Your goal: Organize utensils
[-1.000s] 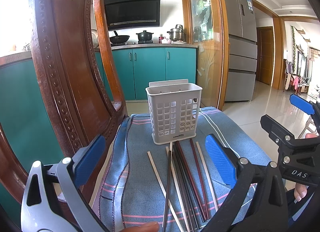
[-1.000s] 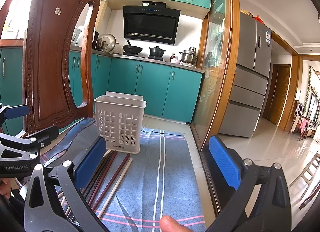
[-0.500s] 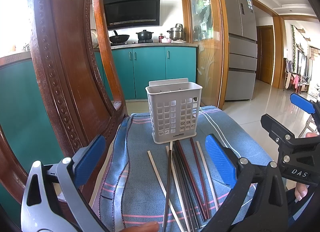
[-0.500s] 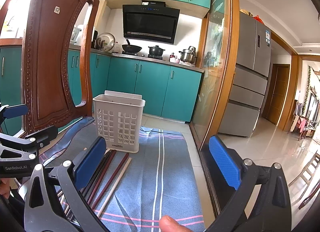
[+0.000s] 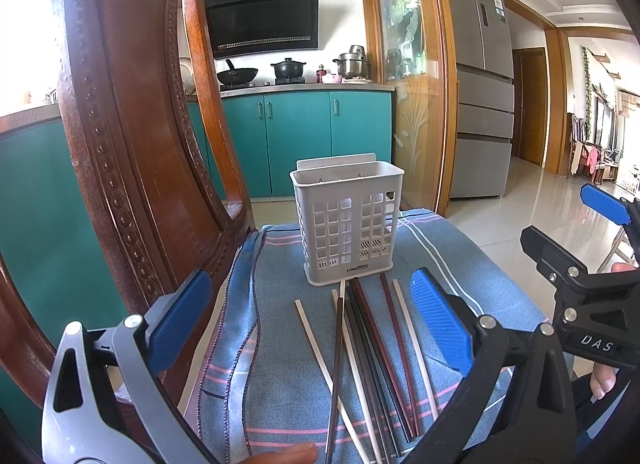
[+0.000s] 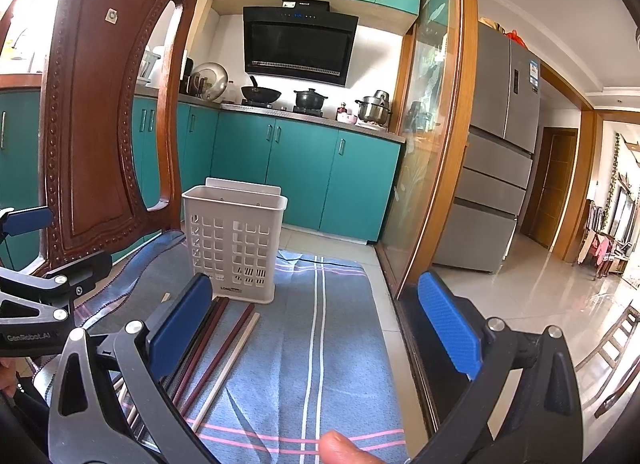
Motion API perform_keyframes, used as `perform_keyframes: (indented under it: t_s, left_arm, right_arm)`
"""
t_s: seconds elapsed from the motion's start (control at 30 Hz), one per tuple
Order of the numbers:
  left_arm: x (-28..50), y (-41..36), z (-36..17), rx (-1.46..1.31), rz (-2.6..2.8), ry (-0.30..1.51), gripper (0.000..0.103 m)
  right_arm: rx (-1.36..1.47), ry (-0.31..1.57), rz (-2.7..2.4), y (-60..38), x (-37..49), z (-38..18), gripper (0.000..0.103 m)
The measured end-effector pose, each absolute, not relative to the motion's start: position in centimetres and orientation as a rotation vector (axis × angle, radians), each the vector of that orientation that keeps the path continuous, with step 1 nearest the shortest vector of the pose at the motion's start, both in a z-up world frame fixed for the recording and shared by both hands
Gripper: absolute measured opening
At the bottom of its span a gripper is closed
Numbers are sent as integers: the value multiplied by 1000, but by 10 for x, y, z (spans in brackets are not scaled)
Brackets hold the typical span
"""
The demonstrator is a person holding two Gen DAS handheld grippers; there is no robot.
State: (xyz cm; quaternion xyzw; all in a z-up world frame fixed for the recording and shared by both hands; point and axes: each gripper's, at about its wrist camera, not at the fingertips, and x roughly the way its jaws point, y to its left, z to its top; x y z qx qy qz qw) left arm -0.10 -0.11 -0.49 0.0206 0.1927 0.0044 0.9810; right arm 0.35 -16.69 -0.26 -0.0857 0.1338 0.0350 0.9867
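A white slotted utensil holder (image 5: 347,223) stands upright on a blue striped cloth (image 5: 280,384); it also shows in the right wrist view (image 6: 234,248). Several chopsticks (image 5: 372,348), dark, red-brown and pale, lie on the cloth in front of it, also seen in the right wrist view (image 6: 218,352). My left gripper (image 5: 312,324) is open and empty, hovering above the chopsticks. My right gripper (image 6: 316,328) is open and empty, above the cloth to the right of the chopsticks, and shows at the right in the left wrist view (image 5: 592,264).
A carved wooden chair back (image 5: 132,123) rises at the left, close to the cloth; it also appears in the right wrist view (image 6: 108,111). The table's right edge (image 6: 400,328) drops to a tiled floor. Teal kitchen cabinets (image 6: 300,175) stand behind.
Both grippers have crept slightly forward toward the holder. Both stay open and empty; the chopsticks have not moved.
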Motion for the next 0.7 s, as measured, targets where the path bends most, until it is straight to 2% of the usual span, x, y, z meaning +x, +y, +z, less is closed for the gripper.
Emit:
perform_keyframes:
  t_s: [0.7]
  left_arm:
    - [6, -4, -6, 68, 15, 424, 100]
  right_arm:
    - [-181, 296, 43, -166, 10, -1, 101]
